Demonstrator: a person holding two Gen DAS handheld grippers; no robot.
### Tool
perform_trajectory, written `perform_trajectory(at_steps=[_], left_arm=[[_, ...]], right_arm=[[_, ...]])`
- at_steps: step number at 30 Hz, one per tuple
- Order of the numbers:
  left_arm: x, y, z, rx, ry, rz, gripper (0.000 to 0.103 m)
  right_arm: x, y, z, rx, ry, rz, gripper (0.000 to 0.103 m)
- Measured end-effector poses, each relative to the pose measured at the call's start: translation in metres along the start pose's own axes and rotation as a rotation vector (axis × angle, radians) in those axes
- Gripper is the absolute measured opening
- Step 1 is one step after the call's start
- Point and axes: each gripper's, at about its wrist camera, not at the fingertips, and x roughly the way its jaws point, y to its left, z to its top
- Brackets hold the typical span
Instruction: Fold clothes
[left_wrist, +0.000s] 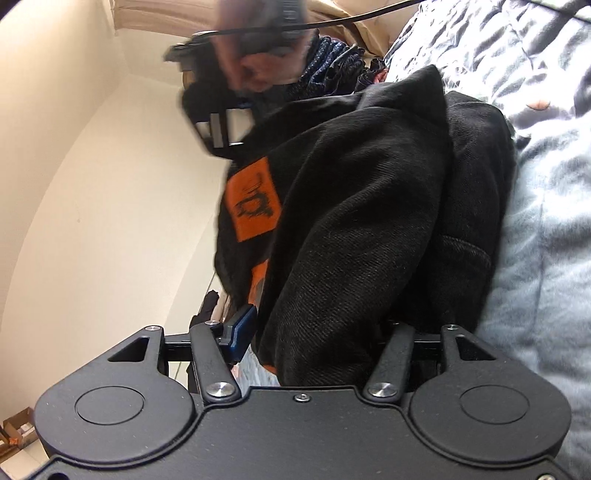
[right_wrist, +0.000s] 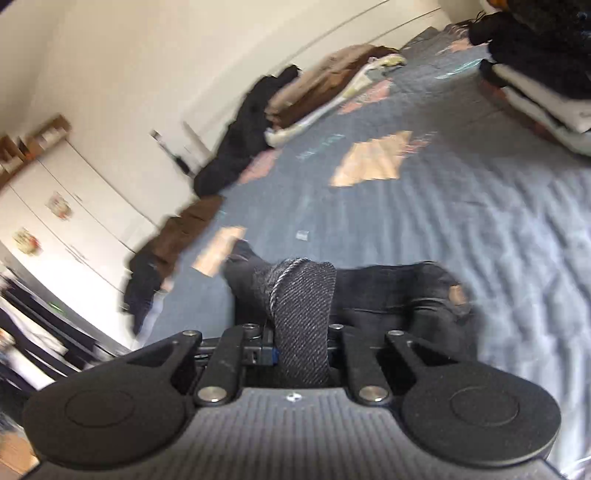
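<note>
From the left wrist view, the left gripper (left_wrist: 325, 332) is buried in a bulk of black jeans (left_wrist: 369, 206). Thick folds of the denim fill the space between its fingers, so it looks clamped on the cloth, though only 1 blue pad (left_wrist: 242, 330) shows at the left and the other is hidden under fabric. An orange patch (left_wrist: 253, 199) with a dark print sits on the jeans higher up. Beyond it, blurred, is the other gripper (left_wrist: 221, 127) with a hand (left_wrist: 255, 44) above it and a thin black cable (left_wrist: 332, 20) running across. The pale blue quilt (left_wrist: 546, 221) lies along the right side, and a cream wall (left_wrist: 92, 184) fills the left.

The right wrist view shows what the left cannot: the wider bed. The right gripper (right_wrist: 295, 350) is closed on a narrow fold of the jeans (right_wrist: 301, 314), a stitched hem edge standing up between its fingers, with a blue pad (right_wrist: 273, 356) just visible against the cloth. The rest of the garment trails away right across the quilt (right_wrist: 480, 221), a ripped hole (right_wrist: 456, 295) showing in it. Farther off, a stack of folded clothes (right_wrist: 543, 99) sits at the upper right, a loose heap (right_wrist: 295, 103) of dark, brown and beige garments lies along the wall, and white cupboards (right_wrist: 74, 206) stand at the left. This view is smeared with motion blur.
</note>
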Motion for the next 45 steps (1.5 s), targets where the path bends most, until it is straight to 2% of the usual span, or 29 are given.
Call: perform_trajectory(at_steps=[4, 7, 10, 12, 13, 16, 18, 21, 23, 25, 28, 31, 33, 36, 39, 40, 41, 42, 43, 45], left_arm=[[0.002, 0.0, 0.0, 0.015, 0.001, 0.0, 0.055], [0.005, 0.001, 0.002, 0.019, 0.008, -0.005, 0.059], [0.008, 0.002, 0.004, 0.023, 0.015, -0.011, 0.059], [0.011, 0.003, 0.005, 0.026, 0.02, -0.015, 0.06], [0.012, 0.003, 0.006, 0.027, 0.022, -0.017, 0.06], [0.015, 0.005, 0.008, 0.031, 0.029, -0.021, 0.06], [0.018, 0.007, 0.008, 0.031, 0.03, -0.019, 0.061], [0.019, 0.01, 0.011, 0.032, 0.03, -0.011, 0.064], [0.015, 0.01, 0.015, 0.03, 0.031, -0.009, 0.064], [0.015, 0.009, 0.018, 0.028, 0.035, -0.007, 0.064], [0.015, 0.012, 0.022, 0.032, 0.041, -0.003, 0.064], [0.016, 0.013, 0.026, 0.038, 0.045, 0.002, 0.064], [0.015, 0.008, 0.026, 0.041, 0.046, 0.004, 0.064], [0.018, 0.004, 0.023, 0.047, 0.049, 0.004, 0.064], [0.012, -0.012, 0.018, 0.042, 0.051, 0.006, 0.064], [0.012, -0.019, 0.015, 0.037, 0.052, 0.004, 0.064], [0.011, -0.023, 0.014, 0.029, 0.053, 0.001, 0.065], [0.013, -0.025, 0.012, 0.021, 0.052, -0.001, 0.066], [0.014, -0.025, 0.01, 0.011, 0.05, -0.003, 0.068], [0.016, -0.022, 0.009, -0.01, 0.05, -0.003, 0.074]], right_arm=[[0.038, -0.032, -0.013, 0.001, 0.072, -0.092, 0.013], [0.067, -0.04, -0.031, -0.019, 0.102, -0.134, 0.015], [0.091, -0.04, -0.039, -0.051, 0.143, -0.146, 0.02], [0.092, -0.037, -0.034, -0.045, 0.164, -0.133, 0.023], [0.087, -0.036, -0.029, -0.037, 0.176, -0.129, 0.026], [0.059, -0.022, -0.015, -0.061, 0.171, -0.164, 0.044], [0.027, -0.01, -0.012, -0.101, 0.136, -0.179, 0.049], [-0.018, 0.013, -0.024, -0.145, 0.11, -0.111, 0.063], [-0.039, 0.025, -0.045, -0.17, 0.135, -0.064, 0.084], [-0.048, 0.03, -0.071, -0.196, 0.184, -0.046, 0.089], [-0.051, 0.025, -0.107, -0.215, 0.254, -0.064, 0.09], [-0.047, -0.002, -0.121, -0.065, 0.238, -0.074, 0.091], [-0.039, -0.013, -0.127, 0.031, 0.259, -0.042, 0.091], [-0.027, -0.005, -0.138, 0.008, 0.275, -0.001, 0.09], [-0.026, -0.005, -0.144, 0.056, 0.244, 0.014, 0.077], [-0.029, -0.006, -0.144, 0.081, 0.227, 0.023, 0.056], [-0.035, -0.008, -0.144, 0.108, 0.203, 0.031, 0.027], [-0.042, -0.011, -0.144, 0.138, 0.18, 0.047, 0.019], [-0.048, -0.018, -0.144, 0.196, 0.16, 0.106, 0.016], [-0.058, -0.023, -0.146, 0.234, 0.139, 0.152, 0.015]])
